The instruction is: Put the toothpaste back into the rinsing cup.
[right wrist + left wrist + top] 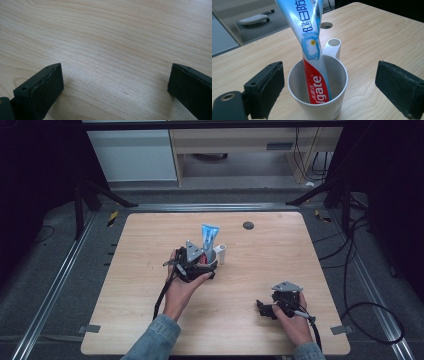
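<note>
Toothpaste tube [314, 62] leans inside the white cup [337, 105] on the counter [374, 37]; left claw [332, 82] spread around the cup, untouching. Right claw [115, 85] spread, empty.

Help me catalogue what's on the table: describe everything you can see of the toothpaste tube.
The toothpaste tube is a soft, glossy plastic-looking tube, light blue along its upper part with Chinese characters and a tooth picture, red at the lower end with white Colgate lettering. It stands in the white cup, lower end down inside, leaning against the rim and rising well above it. The cup stands near the middle of the wooden table. The left tongs flank the cup, open, touching neither cup nor tube.
</note>
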`<state>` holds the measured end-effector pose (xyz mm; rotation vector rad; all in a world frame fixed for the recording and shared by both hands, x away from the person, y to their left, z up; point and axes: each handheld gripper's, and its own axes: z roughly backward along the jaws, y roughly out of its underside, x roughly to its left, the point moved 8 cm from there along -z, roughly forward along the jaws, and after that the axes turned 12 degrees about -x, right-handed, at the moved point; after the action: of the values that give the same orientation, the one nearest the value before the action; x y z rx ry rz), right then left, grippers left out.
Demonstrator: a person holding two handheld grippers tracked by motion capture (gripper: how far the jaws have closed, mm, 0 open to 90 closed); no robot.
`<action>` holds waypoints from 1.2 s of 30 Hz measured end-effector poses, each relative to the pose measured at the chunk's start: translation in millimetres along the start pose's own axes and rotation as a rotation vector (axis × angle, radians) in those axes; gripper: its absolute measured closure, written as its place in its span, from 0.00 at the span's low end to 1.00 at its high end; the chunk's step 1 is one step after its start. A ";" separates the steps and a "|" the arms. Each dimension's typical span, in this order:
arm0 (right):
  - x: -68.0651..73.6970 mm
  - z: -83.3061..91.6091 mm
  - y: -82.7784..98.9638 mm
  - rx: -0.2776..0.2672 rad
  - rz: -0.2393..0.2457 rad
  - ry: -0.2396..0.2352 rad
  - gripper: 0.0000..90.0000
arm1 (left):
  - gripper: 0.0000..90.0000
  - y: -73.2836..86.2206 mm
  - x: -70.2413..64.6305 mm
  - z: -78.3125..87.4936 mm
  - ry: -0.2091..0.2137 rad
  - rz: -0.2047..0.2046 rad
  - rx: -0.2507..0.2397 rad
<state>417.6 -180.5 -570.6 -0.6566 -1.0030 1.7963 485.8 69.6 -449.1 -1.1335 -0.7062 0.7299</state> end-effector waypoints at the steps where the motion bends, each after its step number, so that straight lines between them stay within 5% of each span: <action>1: -0.1 -0.1 -0.1 -0.001 0.001 0.000 0.00 | 0.09 -0.3 0.0 0.9 0.001 0.000 -0.003; 15: 0.1 0.1 0.0 0.000 0.001 -0.001 0.01 | 0.08 9.2 1.1 16.8 0.038 -0.005 0.017; 22: 0.1 0.1 0.0 0.000 0.001 0.000 0.01 | 0.06 12.3 -6.4 27.4 0.107 -0.002 0.041; 36: 0.2 0.1 0.0 0.000 0.000 -0.001 0.00 | 0.05 47.2 -12.0 43.9 0.162 -0.068 0.174</action>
<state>417.5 -180.4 -570.6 -0.6557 -1.0031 1.7966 436.5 95.3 -484.0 -0.9925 -0.5318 0.6217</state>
